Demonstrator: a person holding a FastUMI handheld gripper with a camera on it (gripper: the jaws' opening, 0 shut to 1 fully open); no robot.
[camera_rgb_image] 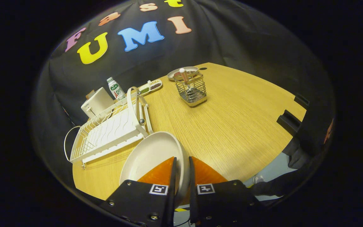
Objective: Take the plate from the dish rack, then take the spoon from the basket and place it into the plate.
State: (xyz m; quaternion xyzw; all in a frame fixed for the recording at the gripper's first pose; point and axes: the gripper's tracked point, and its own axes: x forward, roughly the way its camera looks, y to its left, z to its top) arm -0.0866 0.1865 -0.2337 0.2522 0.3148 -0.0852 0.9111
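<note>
A white plate [151, 156] is held tilted above the wooden table [232, 119], its rim pinched between my two fingers; my gripper [182, 164] is shut on that rim. The plate hangs just to the right of the white wire dish rack [109, 132], whose slots stand vacant. Far beyond the fingers stands a wire mesh basket [191, 89] with the spoon [185, 77] upright in it, its pale handle end sticking up.
Behind the rack sit a white box-shaped appliance [97, 101], a small bottle [116, 89] and a narrow tray of condiments [150, 86]. A small dish [181, 72] lies behind the basket. Dark clamps [290, 121] grip the table's right edge.
</note>
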